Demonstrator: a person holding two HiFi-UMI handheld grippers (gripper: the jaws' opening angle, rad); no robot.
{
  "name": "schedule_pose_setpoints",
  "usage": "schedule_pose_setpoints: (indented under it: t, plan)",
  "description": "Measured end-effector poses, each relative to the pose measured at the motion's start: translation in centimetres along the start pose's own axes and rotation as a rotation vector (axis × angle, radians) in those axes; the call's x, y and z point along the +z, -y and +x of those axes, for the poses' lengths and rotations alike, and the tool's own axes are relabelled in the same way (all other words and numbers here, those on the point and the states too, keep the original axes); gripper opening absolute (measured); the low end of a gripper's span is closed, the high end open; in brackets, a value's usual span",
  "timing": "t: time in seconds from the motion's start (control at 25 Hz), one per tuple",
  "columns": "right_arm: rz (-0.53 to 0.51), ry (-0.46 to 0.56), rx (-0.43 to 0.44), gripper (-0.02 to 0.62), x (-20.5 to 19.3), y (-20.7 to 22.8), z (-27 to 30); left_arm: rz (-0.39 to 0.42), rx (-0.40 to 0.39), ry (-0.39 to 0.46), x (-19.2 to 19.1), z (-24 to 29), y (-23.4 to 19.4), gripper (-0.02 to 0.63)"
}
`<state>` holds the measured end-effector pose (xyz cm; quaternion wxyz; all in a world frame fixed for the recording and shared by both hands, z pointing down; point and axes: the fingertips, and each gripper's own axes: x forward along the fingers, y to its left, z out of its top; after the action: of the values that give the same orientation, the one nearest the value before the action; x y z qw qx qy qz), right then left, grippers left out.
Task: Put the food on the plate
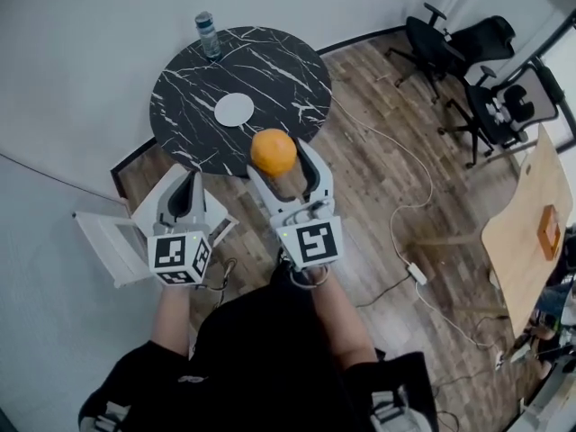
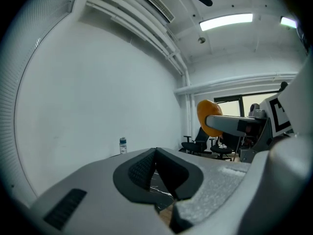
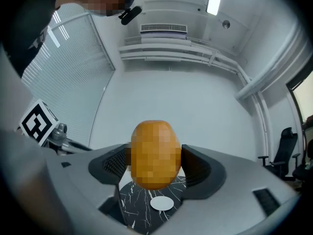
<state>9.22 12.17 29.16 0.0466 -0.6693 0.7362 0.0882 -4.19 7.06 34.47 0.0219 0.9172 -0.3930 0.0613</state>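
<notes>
An orange round food item [image 1: 273, 151] sits clamped between the jaws of my right gripper [image 1: 279, 156], held in the air over the near edge of the round black marble table [image 1: 270, 70]. In the right gripper view the same orange food [image 3: 154, 153] fills the gap between the pads, with the small white plate [image 3: 162, 203] below and beyond it. That white plate [image 1: 234, 109] lies near the table's middle. My left gripper [image 1: 187, 187] hangs to the left, short of the table, jaws pressed together with nothing in them [image 2: 155, 173].
A water bottle [image 1: 208, 34] stands at the table's far edge, also seen as the bottle [image 2: 122, 145]. Black office chairs [image 1: 468, 70] and a wooden table [image 1: 531, 223] are at the right. A cable [image 1: 405, 214] snakes over the wooden floor. A white frame [image 1: 112, 241] stands at left.
</notes>
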Motion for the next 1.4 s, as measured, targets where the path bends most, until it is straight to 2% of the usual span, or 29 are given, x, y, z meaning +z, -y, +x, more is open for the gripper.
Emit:
schedule_pose_setpoints:
  t: [0.16,0.4,0.88,1.4]
  plan:
    - [-0.013,-0.051,0.071,0.325,-1.5,3.6,1.4,-0.005,0.033,-0.047,-0.9,3.3,0.6,0.000]
    - [-0.105,-0.099,0.212,0.325,-3.4,6.4,3.2,0.011,0.060,-0.101,-2.2,6.7,2.3,0.000]
    - [-0.116,-0.184,0.292,0.325,-7.8,7.5,5.7,0.012,0.076,-0.160,-4.0,10.0,2.2,0.000]
    - [-0.185,-0.295,0.373,0.325,-12.5,6.8,13.7,-0.091,0.101,-0.178,-7.0,15.0,-3.8,0.000]
